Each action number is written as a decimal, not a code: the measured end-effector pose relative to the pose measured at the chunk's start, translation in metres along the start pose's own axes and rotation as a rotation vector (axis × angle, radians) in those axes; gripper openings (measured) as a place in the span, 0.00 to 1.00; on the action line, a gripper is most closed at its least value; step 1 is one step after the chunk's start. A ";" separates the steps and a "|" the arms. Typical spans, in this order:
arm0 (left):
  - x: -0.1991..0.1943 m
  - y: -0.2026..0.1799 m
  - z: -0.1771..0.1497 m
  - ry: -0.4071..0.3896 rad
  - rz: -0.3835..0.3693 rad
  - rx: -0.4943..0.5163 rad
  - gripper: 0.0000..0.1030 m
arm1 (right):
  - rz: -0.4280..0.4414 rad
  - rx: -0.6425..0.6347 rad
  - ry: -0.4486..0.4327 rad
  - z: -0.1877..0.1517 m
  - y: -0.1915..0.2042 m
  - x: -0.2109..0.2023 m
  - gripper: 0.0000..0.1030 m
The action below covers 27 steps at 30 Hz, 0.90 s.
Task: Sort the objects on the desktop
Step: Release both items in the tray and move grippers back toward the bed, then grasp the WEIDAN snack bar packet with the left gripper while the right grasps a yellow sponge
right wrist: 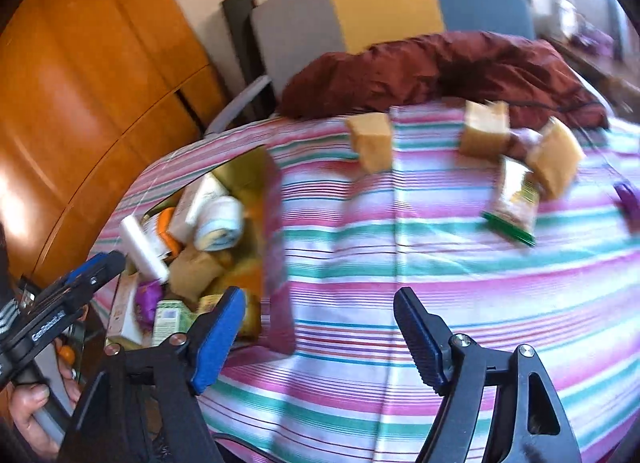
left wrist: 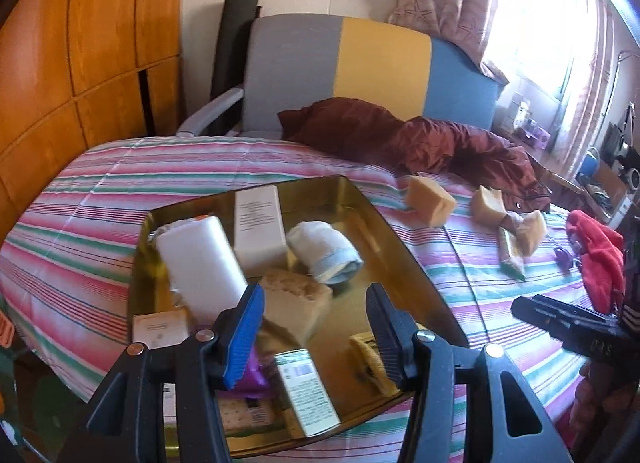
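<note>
A gold metal tray (left wrist: 404, 247) sits on the striped cloth and holds several items: a white block (left wrist: 200, 267), a white carton (left wrist: 258, 223), a rolled cloth (left wrist: 324, 251), a tan sponge (left wrist: 298, 303) and a green box (left wrist: 306, 391). My left gripper (left wrist: 316, 331) is open and empty above the tray. My right gripper (right wrist: 320, 339) is open and empty over the bare cloth, right of the tray (right wrist: 276, 223). Three tan sponges (right wrist: 370, 141) (right wrist: 484, 131) (right wrist: 554, 157) and a snack packet (right wrist: 514, 201) lie further back on the cloth.
A dark red jacket (left wrist: 432, 139) lies at the back by a grey, yellow and blue chair (left wrist: 360, 67). A red cloth (left wrist: 598, 251) and a purple clip (right wrist: 626, 199) lie at the right. A wooden wardrobe (left wrist: 80, 63) stands on the left.
</note>
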State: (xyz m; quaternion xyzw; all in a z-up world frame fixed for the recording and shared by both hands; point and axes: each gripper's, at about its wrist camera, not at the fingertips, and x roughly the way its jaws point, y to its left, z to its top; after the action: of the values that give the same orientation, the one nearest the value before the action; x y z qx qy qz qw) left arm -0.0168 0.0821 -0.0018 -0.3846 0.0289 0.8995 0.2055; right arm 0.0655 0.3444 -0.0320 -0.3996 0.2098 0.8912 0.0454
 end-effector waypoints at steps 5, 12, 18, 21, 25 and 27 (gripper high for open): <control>0.005 -0.015 0.005 0.010 0.001 0.046 0.52 | -0.041 0.093 0.005 0.004 -0.040 -0.011 0.77; 0.012 -0.046 0.010 0.024 -0.031 0.121 0.52 | -0.110 0.227 -0.006 0.011 -0.095 -0.032 0.79; 0.022 -0.066 0.011 0.064 -0.070 0.154 0.52 | -0.145 0.338 -0.014 0.018 -0.136 -0.040 0.79; 0.023 -0.071 0.014 0.067 -0.081 0.159 0.52 | -0.167 0.365 -0.030 0.030 -0.150 -0.039 0.79; 0.033 -0.078 0.017 0.105 -0.091 0.154 0.52 | -0.179 0.379 -0.048 0.046 -0.165 -0.034 0.79; 0.036 -0.084 0.018 0.112 -0.095 0.167 0.52 | -0.187 0.378 -0.054 0.052 -0.170 -0.031 0.79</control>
State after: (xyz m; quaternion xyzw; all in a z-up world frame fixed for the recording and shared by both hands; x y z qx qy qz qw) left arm -0.0182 0.1757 -0.0060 -0.4164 0.0970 0.8603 0.2774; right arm 0.0929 0.5227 -0.0363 -0.3778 0.3340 0.8383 0.2075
